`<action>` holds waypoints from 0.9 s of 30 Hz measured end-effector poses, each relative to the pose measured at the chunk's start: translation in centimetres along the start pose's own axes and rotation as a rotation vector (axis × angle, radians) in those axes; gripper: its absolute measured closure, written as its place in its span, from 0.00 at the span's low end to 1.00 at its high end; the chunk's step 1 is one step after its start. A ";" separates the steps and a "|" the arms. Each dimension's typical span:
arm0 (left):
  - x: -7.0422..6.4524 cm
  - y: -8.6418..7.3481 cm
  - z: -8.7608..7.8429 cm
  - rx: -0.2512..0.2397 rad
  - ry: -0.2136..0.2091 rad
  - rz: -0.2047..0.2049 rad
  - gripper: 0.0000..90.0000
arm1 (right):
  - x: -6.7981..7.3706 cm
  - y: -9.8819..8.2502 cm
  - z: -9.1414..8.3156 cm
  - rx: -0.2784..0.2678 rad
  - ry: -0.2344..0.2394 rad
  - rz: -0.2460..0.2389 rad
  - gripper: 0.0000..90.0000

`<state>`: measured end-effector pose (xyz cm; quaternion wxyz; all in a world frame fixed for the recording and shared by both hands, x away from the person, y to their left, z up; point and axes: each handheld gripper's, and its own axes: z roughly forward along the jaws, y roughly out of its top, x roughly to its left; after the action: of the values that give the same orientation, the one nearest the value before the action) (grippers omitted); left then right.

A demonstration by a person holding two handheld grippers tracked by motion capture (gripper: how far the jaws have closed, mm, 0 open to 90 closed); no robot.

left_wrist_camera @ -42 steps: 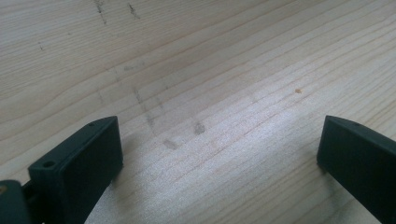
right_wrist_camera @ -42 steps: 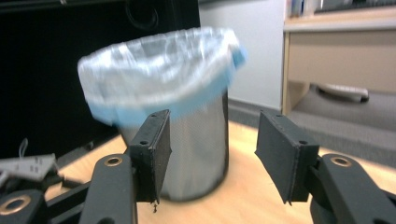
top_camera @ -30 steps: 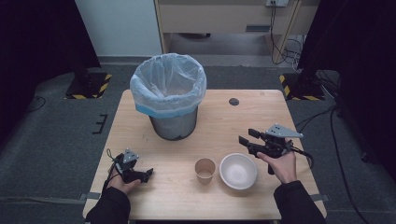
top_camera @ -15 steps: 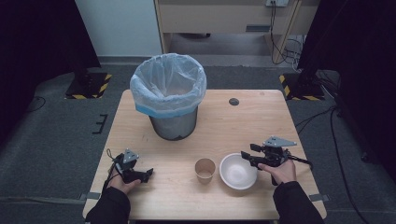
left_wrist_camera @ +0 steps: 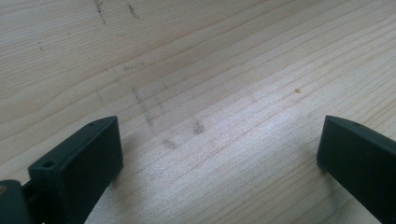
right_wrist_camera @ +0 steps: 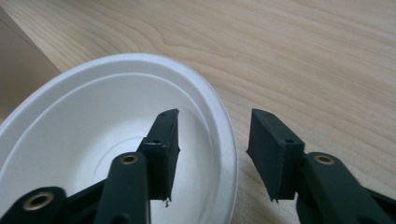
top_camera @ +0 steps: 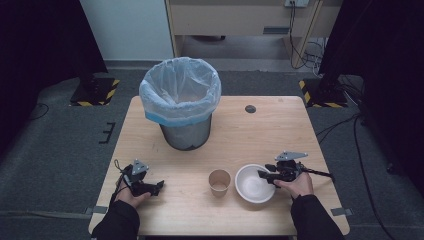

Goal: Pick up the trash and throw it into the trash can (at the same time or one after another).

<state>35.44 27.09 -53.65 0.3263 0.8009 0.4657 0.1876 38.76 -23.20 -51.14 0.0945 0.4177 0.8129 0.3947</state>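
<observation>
White paper bowl (top_camera: 254, 183) sits in the lower right part of the high view, on the wooden table (top_camera: 280, 125), just right of a brown paper cup (top_camera: 219, 181) that stands upright beside it without touching. At the bowl's right rim is the right gripper (top_camera: 263, 175), held by a hand (top_camera: 297, 185) coming up from the bottom edge, its jaws pointing left across the rim. In the lower left, the left gripper (top_camera: 159, 185) rests low on the table in the other hand (top_camera: 131, 194), well apart from cup and bowl. Above centre stands a grey bin (top_camera: 181, 102) lined with a pale plastic bag, and a small dark round mark (top_camera: 250, 108) lies on the tabletop to its right.

In the left gripper view, the left gripper (left_wrist_camera: 219, 149) has its two black jaws spread wide at the lower corners, with nothing between them but bare, faintly scuffed table (left_wrist_camera: 196, 70).

In the right gripper view, the bowl (right_wrist_camera: 93, 135) takes up the lower left, empty and upright. The right gripper (right_wrist_camera: 212, 140) straddles its rim: one jaw is inside the bowl, the other outside over the table (right_wrist_camera: 303, 56). These jaws have just been closing, with the rim between them, yet a gap shows on both sides and the pads do not press on it
</observation>
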 end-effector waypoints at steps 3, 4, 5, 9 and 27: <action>0.0 0.0 0.0 0.000 0.000 0.000 0.00 | -0.2 -0.1 0.0 0.029 0.004 0.010 0.72; 0.0 0.0 0.0 0.000 0.000 0.000 0.00 | -0.2 -0.1 0.0 0.029 0.004 0.010 0.72; 0.0 0.0 0.0 0.000 0.000 0.000 0.00 | -0.3 -0.1 -0.1 0.039 0.010 0.020 0.77; 0.0 0.0 0.0 0.000 0.000 0.000 0.00 | -0.4 0.0 -0.2 0.046 0.015 0.035 0.86; 0.0 0.0 0.0 0.000 0.000 0.000 0.00 | 0.2 3.0 -3.8 -0.133 -0.012 0.074 0.92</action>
<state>35.44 27.09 -53.64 0.3263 0.8009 0.4658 0.1875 38.67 -24.16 -46.41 0.1123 0.4426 0.7683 0.4486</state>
